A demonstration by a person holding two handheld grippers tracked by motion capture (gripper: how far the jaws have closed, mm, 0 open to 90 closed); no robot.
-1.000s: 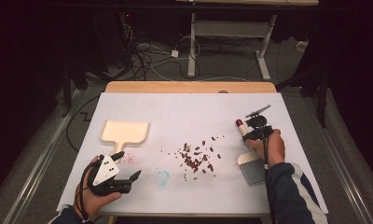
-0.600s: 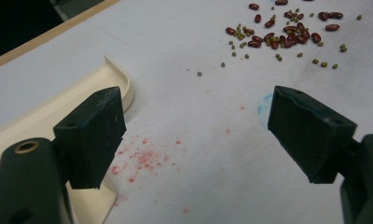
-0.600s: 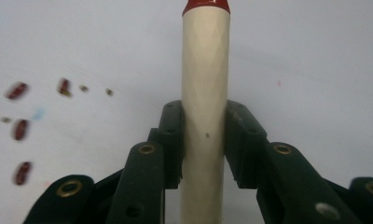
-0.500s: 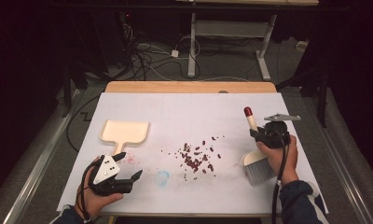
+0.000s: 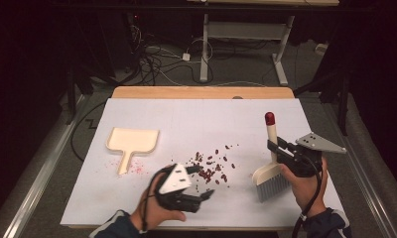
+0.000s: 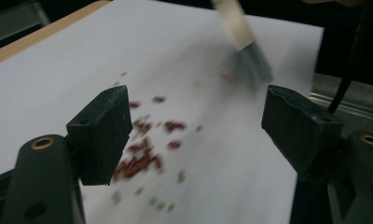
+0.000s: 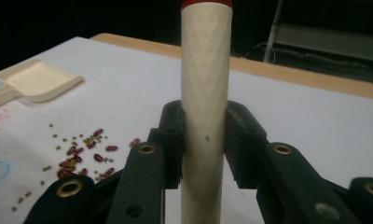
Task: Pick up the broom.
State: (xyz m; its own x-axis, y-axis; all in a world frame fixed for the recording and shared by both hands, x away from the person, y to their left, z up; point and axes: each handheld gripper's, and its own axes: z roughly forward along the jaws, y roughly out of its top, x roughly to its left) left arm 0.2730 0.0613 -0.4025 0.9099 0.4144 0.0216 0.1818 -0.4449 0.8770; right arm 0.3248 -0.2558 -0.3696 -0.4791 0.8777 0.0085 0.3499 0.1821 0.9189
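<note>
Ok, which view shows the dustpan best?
The high view: the whole dustpan lies flat left of the beans, handle toward the person. The right gripper view catches it at its left edge, handle cut off.

The left gripper (image 6: 194,135) hangs over the white table (image 6: 58,70) with its jaws wide apart. Between them, blurred red beans (image 6: 142,154) lie scattered. Toward the far edge, a cream-handled brush (image 6: 243,39) rests its grey bristles on the surface.

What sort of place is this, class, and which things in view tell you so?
Probably a lab or workshop set up for recording: a paper-covered table with spilled beans, loose cables on the floor, and a metal desk frame behind.
</note>
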